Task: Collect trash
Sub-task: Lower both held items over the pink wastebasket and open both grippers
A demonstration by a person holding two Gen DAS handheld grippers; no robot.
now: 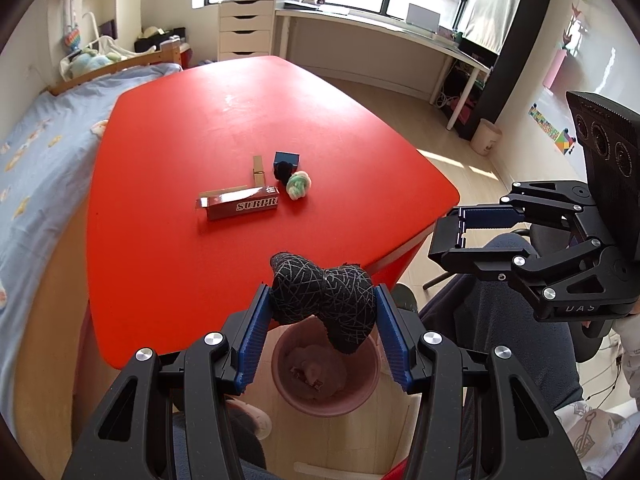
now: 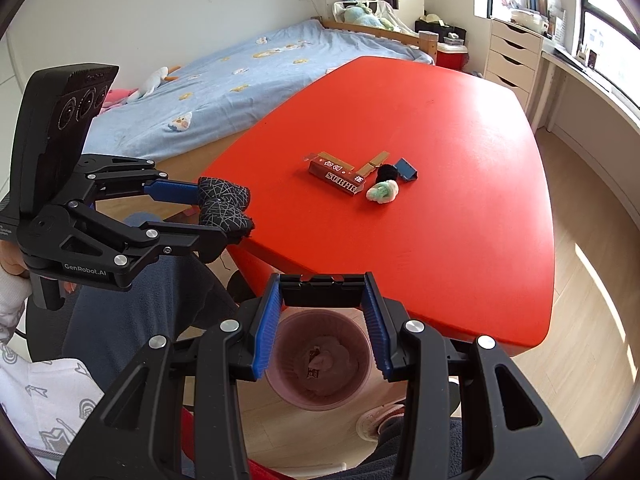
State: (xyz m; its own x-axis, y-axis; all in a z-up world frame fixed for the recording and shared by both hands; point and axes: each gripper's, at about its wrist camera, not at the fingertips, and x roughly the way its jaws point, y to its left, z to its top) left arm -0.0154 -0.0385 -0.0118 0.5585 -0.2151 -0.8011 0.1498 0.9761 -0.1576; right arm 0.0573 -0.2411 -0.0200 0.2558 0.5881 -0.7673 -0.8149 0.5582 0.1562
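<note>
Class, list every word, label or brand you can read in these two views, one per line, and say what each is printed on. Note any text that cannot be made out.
"SURPR", cut off: side of the red carton on the red table.
"GenRobot.AI": body of the left gripper, right wrist view.
"DAS": body of the right gripper, left wrist view.
White characters on the carton's end: too small to read.
Scrap in the pink bin: print blurred.

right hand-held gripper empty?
No. The right hand-held gripper clamps a flat black piece between its blue pads, above the pink bin.
</note>
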